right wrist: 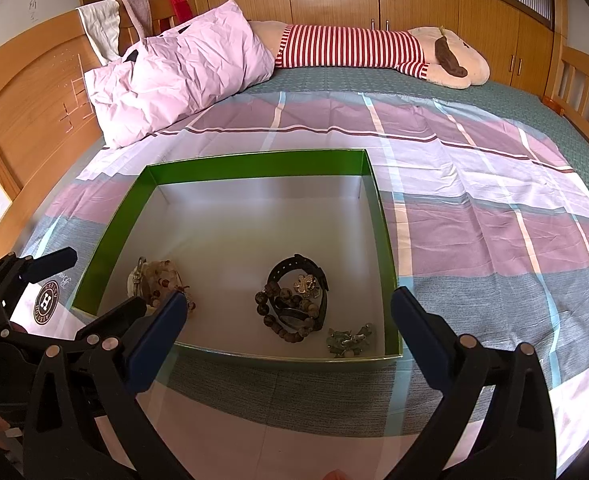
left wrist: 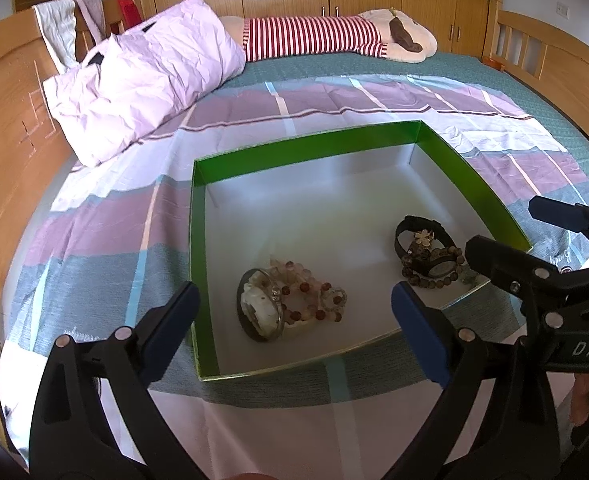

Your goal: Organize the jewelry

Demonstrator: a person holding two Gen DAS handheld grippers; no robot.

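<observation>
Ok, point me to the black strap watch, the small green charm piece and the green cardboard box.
Black strap watch (right wrist: 296,268): right wrist view, top of strap loop.
Small green charm piece (right wrist: 348,342): right wrist view, its centre.
Green cardboard box (right wrist: 254,164): right wrist view, far wall.

In the left wrist view, the right gripper (left wrist: 498,224) covers the near right corner of the green box (left wrist: 322,142), so the small greenish piece (left wrist: 469,278) there shows only as a sliver. In the right wrist view, a blue finger pad (right wrist: 156,340) hides the near edge of the pale bead-and-watch pile (right wrist: 154,284) in the box (right wrist: 254,164), and the left gripper (right wrist: 106,280) is cut by the picture's left edge. The dark watch and beads (right wrist: 294,304) at the box's middle overlap; possibly two bracelets, but I cannot separate them. The watch faces are too small to read.
</observation>
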